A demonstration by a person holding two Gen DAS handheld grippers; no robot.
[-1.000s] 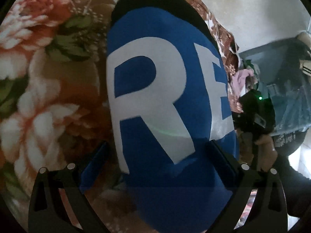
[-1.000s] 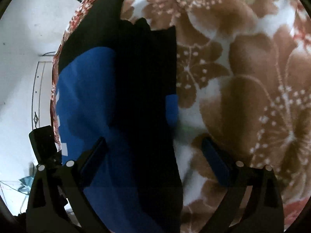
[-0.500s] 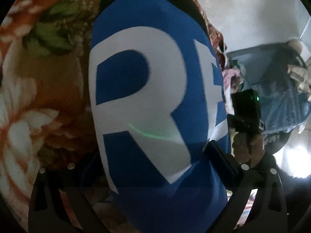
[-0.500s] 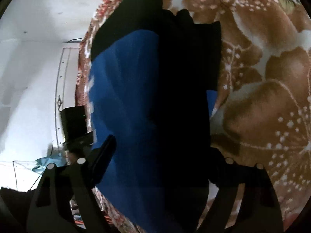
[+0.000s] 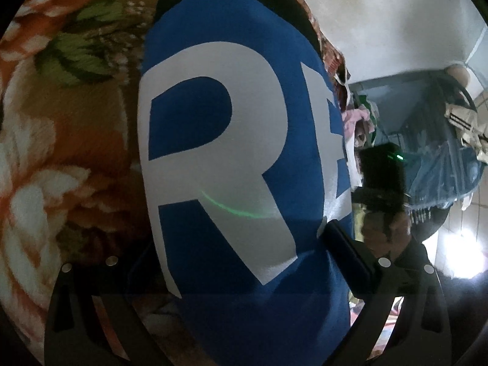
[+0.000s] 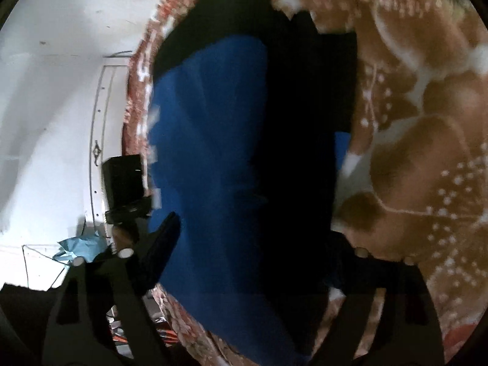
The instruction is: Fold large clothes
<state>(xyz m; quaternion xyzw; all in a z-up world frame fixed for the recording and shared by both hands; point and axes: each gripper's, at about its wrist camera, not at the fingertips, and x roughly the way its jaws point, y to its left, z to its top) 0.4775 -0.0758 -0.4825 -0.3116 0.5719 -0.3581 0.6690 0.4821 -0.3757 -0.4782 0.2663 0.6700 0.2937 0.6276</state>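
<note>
A blue and black garment (image 5: 299,164) with large white letters lies folded lengthwise on a floral blanket (image 5: 61,140). My left gripper (image 5: 241,262) is open, with its jaws spread across the garment's near end. In the right wrist view the same garment (image 6: 213,158) shows blue on the left and black on the right. My right gripper (image 6: 259,238) is open and straddles its near end. The other gripper and hand (image 5: 382,183) show past the garment's right edge.
The blanket (image 6: 427,152) covers the bed on both sides of the garment. A blue tarp-covered rack with clothes (image 5: 427,140) stands beyond the bed's right edge. A white wall and door (image 6: 61,106) lie to the left in the right wrist view.
Both grippers have moved in closer over the garment's end. The right wrist view has swung right to left, so the garment now fills its middle. Both stay open.
</note>
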